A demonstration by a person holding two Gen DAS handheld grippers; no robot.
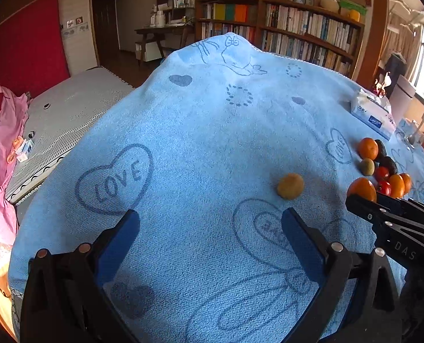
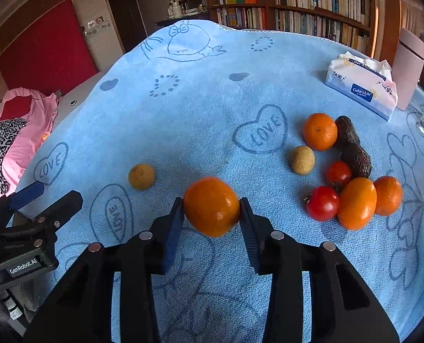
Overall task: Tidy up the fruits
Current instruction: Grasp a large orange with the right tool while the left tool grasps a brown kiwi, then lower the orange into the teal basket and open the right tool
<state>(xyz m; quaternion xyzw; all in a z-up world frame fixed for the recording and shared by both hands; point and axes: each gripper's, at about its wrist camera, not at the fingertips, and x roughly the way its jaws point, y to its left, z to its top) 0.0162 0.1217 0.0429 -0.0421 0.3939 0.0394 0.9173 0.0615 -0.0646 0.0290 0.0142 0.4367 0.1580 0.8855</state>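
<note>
Left wrist view: the left gripper (image 1: 210, 223) stands open and empty above the blue towel (image 1: 200, 131), with a brown kiwi (image 1: 290, 185) lying just beyond its right finger. Right wrist view: the right gripper (image 2: 212, 210) is clamped on an orange (image 2: 211, 206); the remaining fruit pile (image 2: 352, 177) lies to its right, near a tissue pack (image 2: 362, 85).

The towel (image 2: 200, 108) carries "LOVE" inside printed hearts (image 2: 259, 130), one just left of the fruit pile and another at its left edge (image 2: 50, 163). The tissue pack (image 2: 360, 85), beyond the pile, reads "ColorsLife" on a blue label. The left gripper (image 2: 44, 194) bears "GenRobot.AI"; the right gripper (image 1: 358, 203) shows "DAS".
</note>
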